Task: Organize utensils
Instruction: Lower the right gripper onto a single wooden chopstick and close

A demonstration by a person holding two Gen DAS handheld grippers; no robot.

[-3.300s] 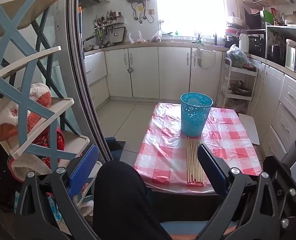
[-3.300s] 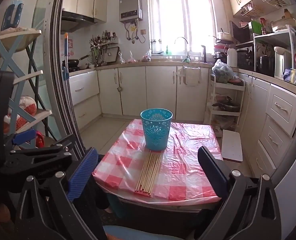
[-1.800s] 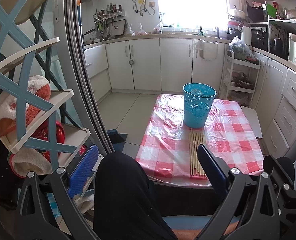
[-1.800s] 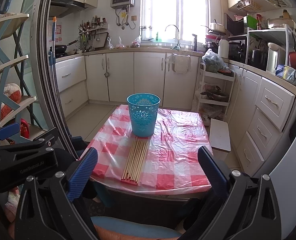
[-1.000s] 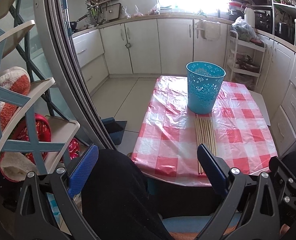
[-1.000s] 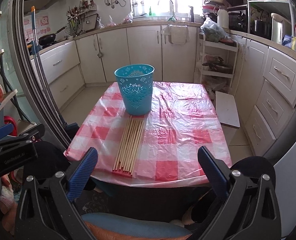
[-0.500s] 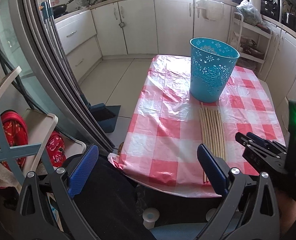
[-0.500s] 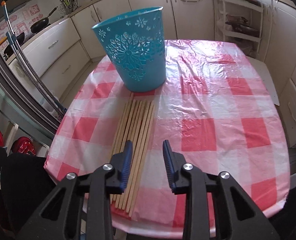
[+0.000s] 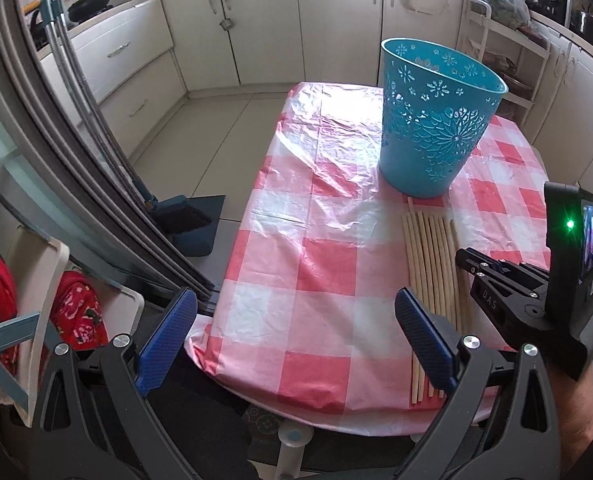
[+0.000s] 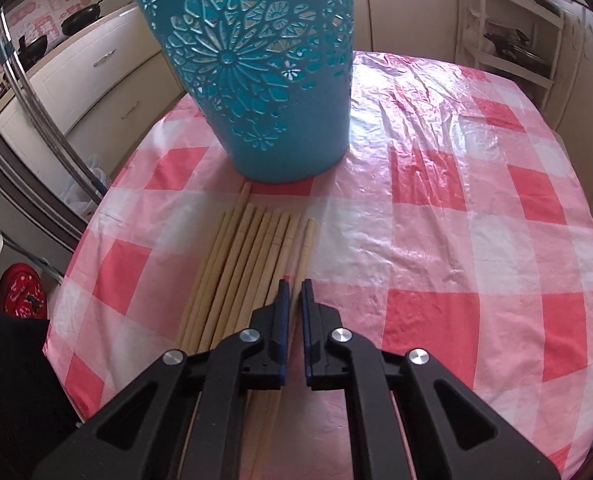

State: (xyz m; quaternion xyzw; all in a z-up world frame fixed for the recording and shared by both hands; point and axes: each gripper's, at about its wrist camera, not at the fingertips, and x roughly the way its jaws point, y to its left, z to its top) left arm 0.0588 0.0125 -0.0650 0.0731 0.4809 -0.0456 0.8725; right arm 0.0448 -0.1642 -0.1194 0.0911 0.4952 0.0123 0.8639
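Change noted: the right gripper (image 10: 292, 292) has come down from a high, wide-open stance well short of the bench (image 10: 456, 240). It is now sitting low over the checked cloth with its jaws drawn in to a slim gap. The outermost chopstick (image 10: 306, 240), lying slightly apart on the right of the row, is running between the two pads. Whether the pads are already pressing on it cannot be told from either view.

The left gripper (image 9: 296, 308) has also moved in over the near left corner of the bench. It is hanging wide open and holding nothing.

Judgement: the approach phase appears finished and the first pick is starting. No chopstick is showing inside the turquoise basket (image 10: 256, 80), though its interior is only partly visible, so the sorting proper is judged not yet begun.

Count:
- One turquoise basket, standing upright at mid-bench, just beyond the far tips of the sticks.
- One row of wooden chopsticks (image 10: 248, 264), lying flat and parallel, pointing at the basket. About nine are showing. The exact number is uncertain, as the near ends are hiding under the right gripper.
- One stick in the row is reaching further forward than the rest, almost to the basket's foot.
- Two grippers are in attendance
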